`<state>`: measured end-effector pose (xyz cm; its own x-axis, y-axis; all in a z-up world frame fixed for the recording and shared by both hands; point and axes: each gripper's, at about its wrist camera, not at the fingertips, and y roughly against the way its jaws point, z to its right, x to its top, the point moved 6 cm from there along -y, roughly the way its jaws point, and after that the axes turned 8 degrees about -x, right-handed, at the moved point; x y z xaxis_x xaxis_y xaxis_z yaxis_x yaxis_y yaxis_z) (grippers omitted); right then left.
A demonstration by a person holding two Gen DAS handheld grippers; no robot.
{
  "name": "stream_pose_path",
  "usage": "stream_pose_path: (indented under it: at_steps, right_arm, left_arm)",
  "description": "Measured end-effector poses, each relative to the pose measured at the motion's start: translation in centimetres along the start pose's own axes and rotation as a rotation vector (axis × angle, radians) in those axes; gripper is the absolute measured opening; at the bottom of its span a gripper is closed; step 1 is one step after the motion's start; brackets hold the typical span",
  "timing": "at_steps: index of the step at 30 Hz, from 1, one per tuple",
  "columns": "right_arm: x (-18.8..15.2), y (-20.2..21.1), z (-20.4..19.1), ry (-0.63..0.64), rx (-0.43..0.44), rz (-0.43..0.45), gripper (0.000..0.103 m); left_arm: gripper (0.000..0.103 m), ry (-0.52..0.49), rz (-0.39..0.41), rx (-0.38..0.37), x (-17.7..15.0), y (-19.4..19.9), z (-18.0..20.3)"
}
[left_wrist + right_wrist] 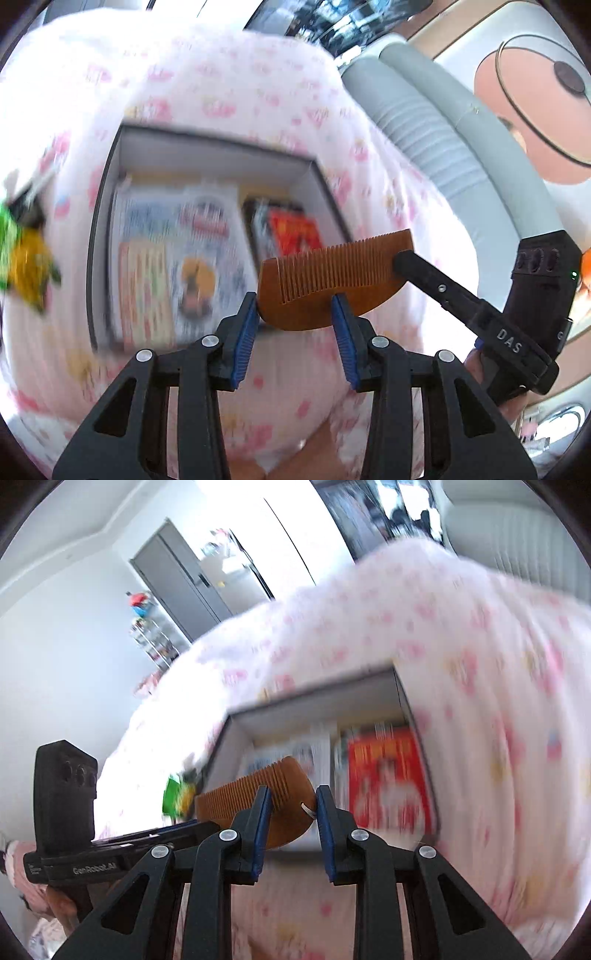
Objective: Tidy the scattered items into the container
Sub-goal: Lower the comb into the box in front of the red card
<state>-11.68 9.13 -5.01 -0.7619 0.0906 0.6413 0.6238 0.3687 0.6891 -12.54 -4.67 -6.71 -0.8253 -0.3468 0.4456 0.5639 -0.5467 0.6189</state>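
Brown wooden fine-tooth comb sits between both grippers, above near edge of dark-rimmed white-walled box on pink floral bedsheet. Left gripper jaws flank comb's spine w/ gaps, not clamped. Right gripper jaws apart around comb's end; contact unclear. Box holds blurred printed packs. Green-yellow wrapper lies beside box.

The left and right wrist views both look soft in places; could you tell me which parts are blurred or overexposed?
Left wrist view: the box and its printed contents smear with motion blur, while the wooden comb is sharp. Right wrist view: the patterned bedspread and box are streaked, and the wall beyond is blown out white.
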Motion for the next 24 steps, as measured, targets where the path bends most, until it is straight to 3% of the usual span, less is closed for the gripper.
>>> stream_pose_path:
  at_steps: [4, 6, 13, 19, 22, 24]
  right_arm:
    - [3.0, -1.5, 0.7, 0.018, -0.028, 0.016, 0.021]
    - [2.3, -4.1, 1.9, -0.009, -0.037, -0.051, 0.022]
    - [-1.4, -8.6, 5.9, -0.089, -0.059, -0.244, 0.022]
    - [-1.8, -8.7, 5.0, 0.012, -0.161, -0.287, 0.022]
    - [-1.7, -7.7, 5.1, 0.081, -0.279, -0.231, 0.022]
    - [-2.0, -7.9, 5.0, 0.091, -0.294, -0.217, 0.022]
  left_arm:
    - [0.04, 0.037, -0.01, 0.002, 2.6, -3.0, -0.8]
    - [0.04, 0.06, -0.041, 0.019, 2.4, -1.7, -2.5]
    - [0.041, 0.155, -0.192, 0.054, -0.5, -7.3, -7.6]
    - [0.043, 0.149, -0.252, 0.042, -0.7, -8.2, -7.3]
    - [0.043, 0.142, -0.253, 0.041, -0.4, -8.2, -7.0]
    - [0.043, 0.149, -0.257, 0.037, -0.3, -8.5, -7.0]
